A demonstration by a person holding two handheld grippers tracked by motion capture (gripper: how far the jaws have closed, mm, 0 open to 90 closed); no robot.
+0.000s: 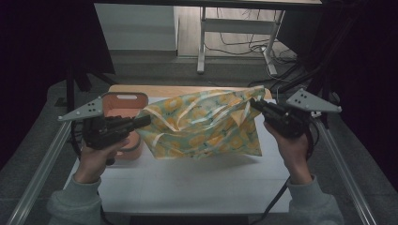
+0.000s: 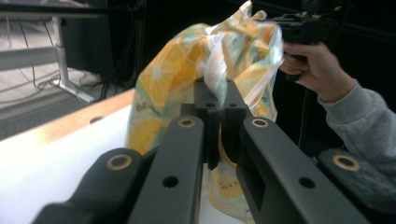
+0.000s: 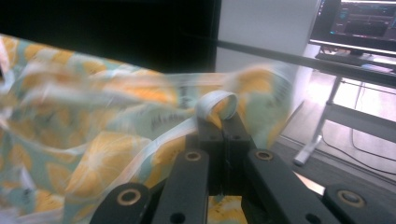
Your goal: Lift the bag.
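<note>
The person holds a yellow-and-green patterned cloth (image 1: 202,124) in the air between the two grippers, clear of the white table (image 1: 197,183) below. The left gripper (image 1: 143,121) is clamped on one upper corner; seen along its own jaws, they are pressed together with a white strip of the cloth (image 2: 215,70) pinched between the fingertips and the rest bunching just beyond them. The right gripper (image 1: 256,104) is likewise clenched on the opposite corner, with a loop of white edging (image 3: 215,103) sticking up just above its closed tips.

The risk, as I see it, is the thinness of both grips. Each pair of fingers has only a narrow bit of trim, so a sharp tug apart could pull the edging out of one side and leave the cloth dangling from the other. The sagging lower edge hangs near the pink box (image 1: 126,105) just behind the left fingers and could snag on it.
</note>
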